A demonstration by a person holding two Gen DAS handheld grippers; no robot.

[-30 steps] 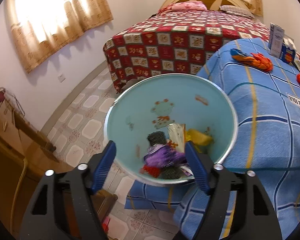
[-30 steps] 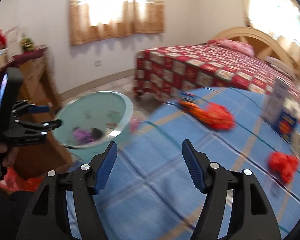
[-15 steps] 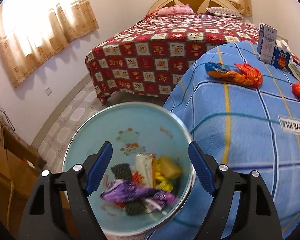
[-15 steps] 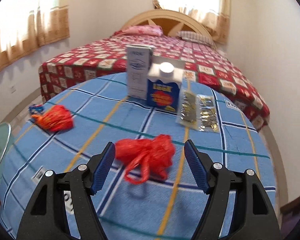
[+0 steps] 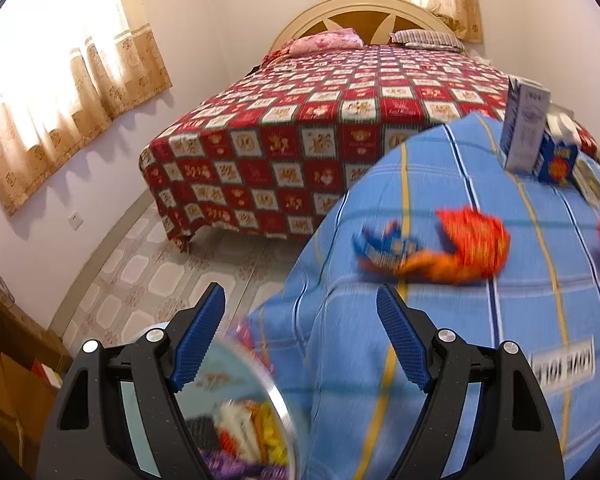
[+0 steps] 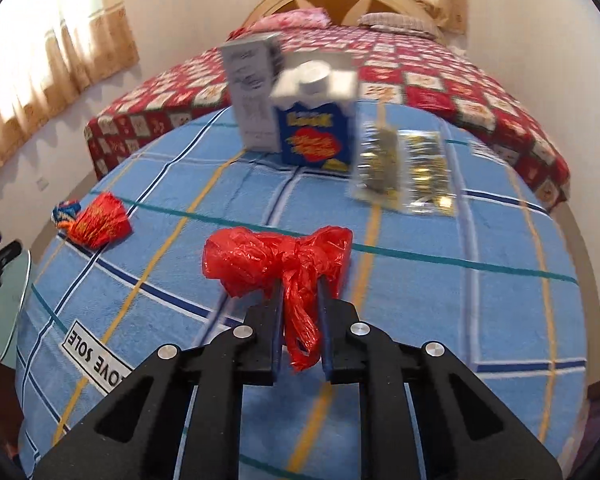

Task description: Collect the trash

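- R gripper: jaws closing, narrow gap; red plastic bag between the blue pads, its tail hanging down the gap. Pads look to be against the tail; bulk of bag bunched just ahead of the tips, resting on blue checked cover.
- L gripper: jaws wide, nothing between the pads.
- Bin: pale blue w/ metal rim, below and behind L gripper's left finger, partly hidden by it; wrappers inside, blurred.
- Orange/blue snack wrapper: on cover, ahead and right of L gripper, apart from it. In R view it lies far left of the claw.
- Blue carton and grey box: upright, touching, well ahead of R gripper.
- Clear foil packet: flat, ahead-right of R gripper, just beside carton.
- Red patterned bed: beyond the cover.
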